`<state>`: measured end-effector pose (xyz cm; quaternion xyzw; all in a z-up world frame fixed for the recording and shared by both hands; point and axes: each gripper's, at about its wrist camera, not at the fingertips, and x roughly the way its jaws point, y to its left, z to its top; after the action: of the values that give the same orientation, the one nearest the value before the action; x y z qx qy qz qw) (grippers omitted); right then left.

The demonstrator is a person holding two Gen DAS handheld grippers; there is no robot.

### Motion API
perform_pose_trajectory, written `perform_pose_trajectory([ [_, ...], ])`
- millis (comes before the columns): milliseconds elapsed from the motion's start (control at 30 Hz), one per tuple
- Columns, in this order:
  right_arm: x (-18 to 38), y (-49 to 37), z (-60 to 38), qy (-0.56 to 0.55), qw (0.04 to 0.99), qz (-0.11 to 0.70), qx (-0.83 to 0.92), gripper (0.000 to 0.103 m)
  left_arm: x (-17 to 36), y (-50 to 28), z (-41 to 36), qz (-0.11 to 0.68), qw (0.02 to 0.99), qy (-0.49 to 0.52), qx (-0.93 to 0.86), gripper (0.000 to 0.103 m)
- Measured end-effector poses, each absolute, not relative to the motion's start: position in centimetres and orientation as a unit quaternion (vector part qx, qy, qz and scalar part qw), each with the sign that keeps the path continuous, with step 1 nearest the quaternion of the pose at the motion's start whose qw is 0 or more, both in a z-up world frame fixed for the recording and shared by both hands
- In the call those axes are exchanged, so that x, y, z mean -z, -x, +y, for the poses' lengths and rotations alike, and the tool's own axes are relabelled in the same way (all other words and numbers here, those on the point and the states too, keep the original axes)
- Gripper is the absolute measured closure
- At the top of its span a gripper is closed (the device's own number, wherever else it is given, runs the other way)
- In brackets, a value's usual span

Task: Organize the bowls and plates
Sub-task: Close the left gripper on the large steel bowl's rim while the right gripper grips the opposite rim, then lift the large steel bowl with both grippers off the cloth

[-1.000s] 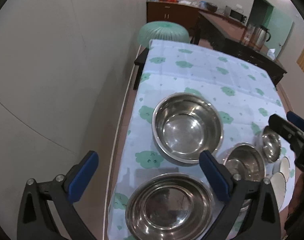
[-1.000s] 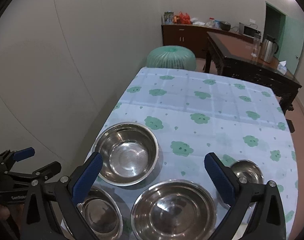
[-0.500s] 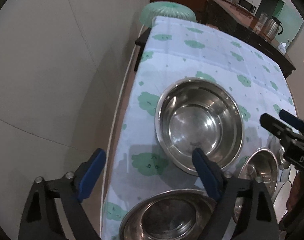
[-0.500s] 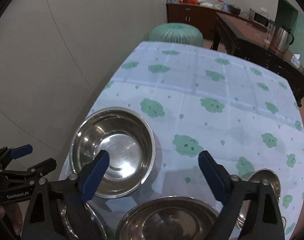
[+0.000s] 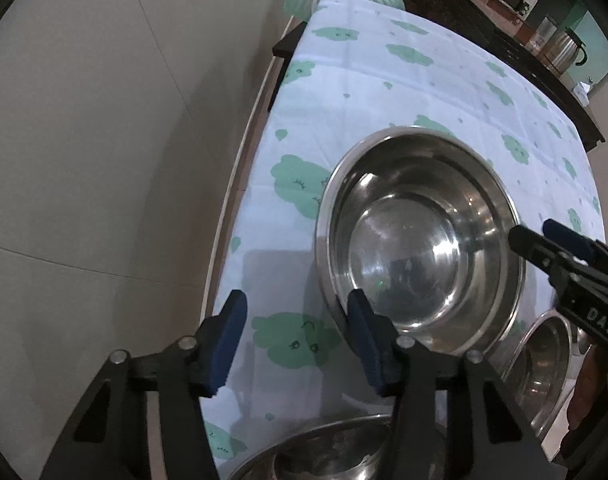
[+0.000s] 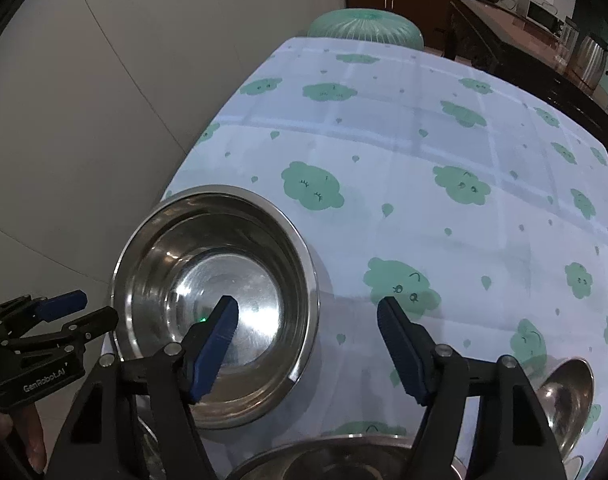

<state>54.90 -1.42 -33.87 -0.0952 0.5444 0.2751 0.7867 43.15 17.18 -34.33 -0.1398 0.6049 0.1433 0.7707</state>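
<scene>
Worktop (image 6: 443, 128) carries a pale blue cloth with green cloud prints, grey wall along its left edge, green ribbed stool (image 6: 363, 26) at the far end, dark sideboard with a steel kettle (image 6: 591, 60) behind.

Large steel bowl (image 5: 419, 236) sits upright near the left edge of the cloth. My left gripper (image 5: 298, 344) has its jaws wide apart, holding nothing; the right pad (image 5: 363, 340) overlaps the bowl's near rim, contact unclear. My right gripper (image 6: 305, 354) is also wide open and empty, left pad (image 6: 214, 350) over the bowl's inside, right pad over bare cloth.

In the way: second steel bowl (image 5: 327, 456) directly under both grippers at the near edge, medium bowl (image 5: 539, 372) just right of the large one, small bowl (image 6: 563, 396) further right.
</scene>
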Motion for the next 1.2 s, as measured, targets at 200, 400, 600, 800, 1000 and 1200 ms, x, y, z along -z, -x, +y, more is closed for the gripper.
perform_pose_trajectory([
  [200,35.4,-55.6,-1.0,0.095,0.77,0.566,-0.277,0.049,35.0,-43.6,16.9,0.611,0.767,0.14,-0.137,0.062],
  [400,36.3,-55.7,-1.0,0.087,0.752,0.586,-0.288,0.073,35.4,-44.2,16.3,0.614,0.766,0.142,-0.123,0.083],
  [600,36.8,-55.2,-0.7,0.087,0.738,0.598,-0.299,0.079,35.5,-44.5,15.5,0.615,0.768,0.132,-0.12,0.089],
  [800,36.7,-55.1,-0.9,0.084,0.737,0.601,-0.298,0.086,35.6,-44.4,15.5,0.614,0.769,0.127,-0.125,0.089],
  [1000,36.7,-54.9,-0.8,0.084,0.734,0.603,-0.3,0.088,35.3,-44.3,15.7,0.614,0.768,0.13,-0.132,0.09],
  [1200,36.1,-54.8,-1.0,0.081,0.738,0.595,-0.306,0.088,34.4,-44.3,15.8,0.608,0.771,0.133,-0.136,0.09],
])
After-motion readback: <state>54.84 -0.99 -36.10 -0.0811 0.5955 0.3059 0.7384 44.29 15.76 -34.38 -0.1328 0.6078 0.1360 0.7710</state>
